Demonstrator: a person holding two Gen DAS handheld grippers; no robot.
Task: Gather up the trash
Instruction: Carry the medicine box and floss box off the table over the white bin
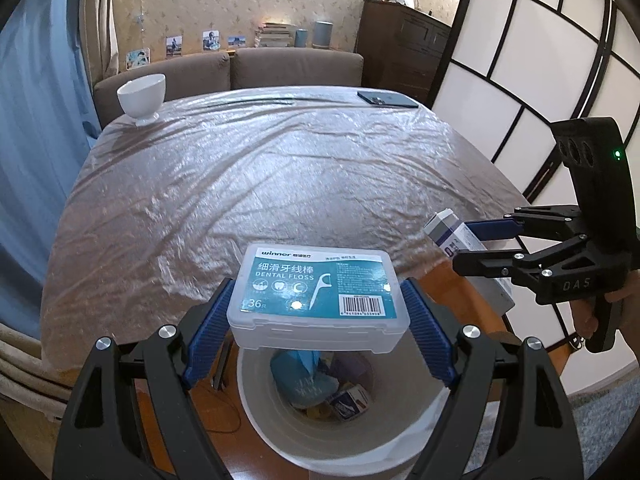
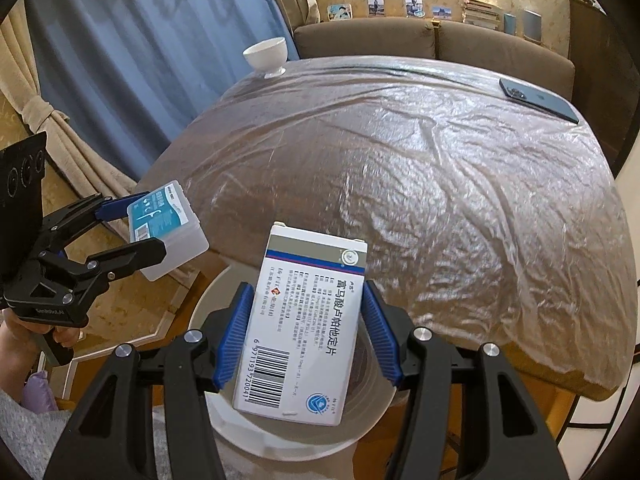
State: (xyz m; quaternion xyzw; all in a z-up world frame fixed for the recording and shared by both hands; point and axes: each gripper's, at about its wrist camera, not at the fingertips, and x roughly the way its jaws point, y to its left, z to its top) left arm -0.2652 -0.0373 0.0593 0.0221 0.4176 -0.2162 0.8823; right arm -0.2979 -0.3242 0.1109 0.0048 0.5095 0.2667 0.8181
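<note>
The dental floss box [image 1: 314, 296] is between the blue pads of my left gripper [image 1: 318, 330], which clamp it on both short sides, directly above the white bin [image 1: 280, 432]. In the bin I see a blue wrapper and a small carton. My right gripper [image 2: 306, 330] is closed more narrowly on the medicine carton [image 2: 302, 320], also over the bin rim [image 2: 372, 408]. From the left camera this gripper is at 3 o'clock. Further, the table with plastic cover [image 1: 260, 184] carries a white bowl [image 1: 142, 96] at 11 o'clock and a dark phone [image 1: 386, 100] at 1 o'clock. Behind stands a brown sofa [image 1: 296, 66]
</note>
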